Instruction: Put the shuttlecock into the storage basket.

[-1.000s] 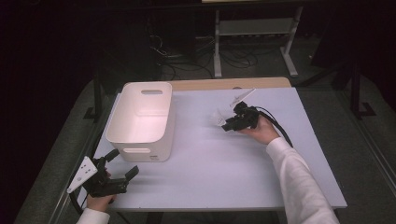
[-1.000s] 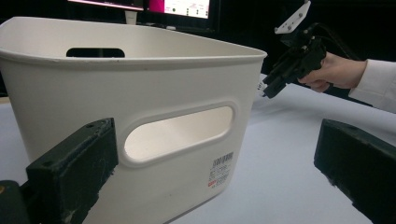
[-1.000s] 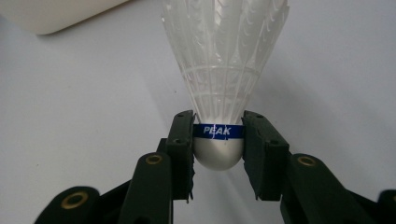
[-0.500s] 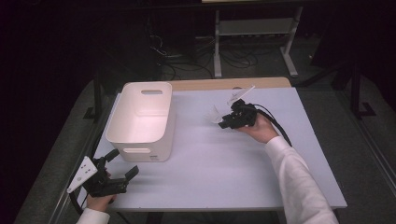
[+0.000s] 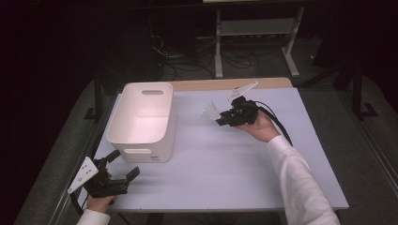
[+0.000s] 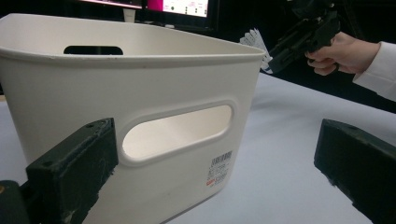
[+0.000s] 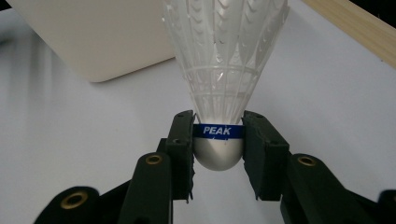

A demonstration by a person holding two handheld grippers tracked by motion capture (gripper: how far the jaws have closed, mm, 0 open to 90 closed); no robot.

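**Shuttlecock gripped above the table, white bin standing to its left**

The right gripper [image 7: 218, 140] has its two black jaws closed on the rounded cork base of a white shuttlecock [image 7: 224, 70], one jaw pressed against each side of the blue band printed "PEAK". The plastic skirt fans out beyond the jaw tips. In the high view the person's right hand [image 5: 259, 125] holds that gripper [image 5: 220, 120] over the right half of the pale table [image 5: 225, 164], towards its far edge, with the shuttlecock [image 5: 211, 110] pointing left at a white plastic bin [image 5: 143, 119]. A white sleeve [image 5: 300, 180] runs back to the near right corner, and a black cable [image 5: 278, 125] trails from the gripper.

The bin stands on the left half of the table, open side up, a slot handle cut into its near and far walls and a barcode sticker low on the near wall. Shuttlecock and bin are apart, with bare tabletop between them.

At the near left corner the left hand [image 5: 99, 202] holds the left gripper [image 5: 123, 165], its jaws spread wide with nothing between them. In the left gripper view those jaws frame the bin's [image 6: 140, 93] near wall and handle slot, and the right gripper [image 6: 299, 39] with the shuttlecock [image 6: 257, 39] shows farther off at the upper right.
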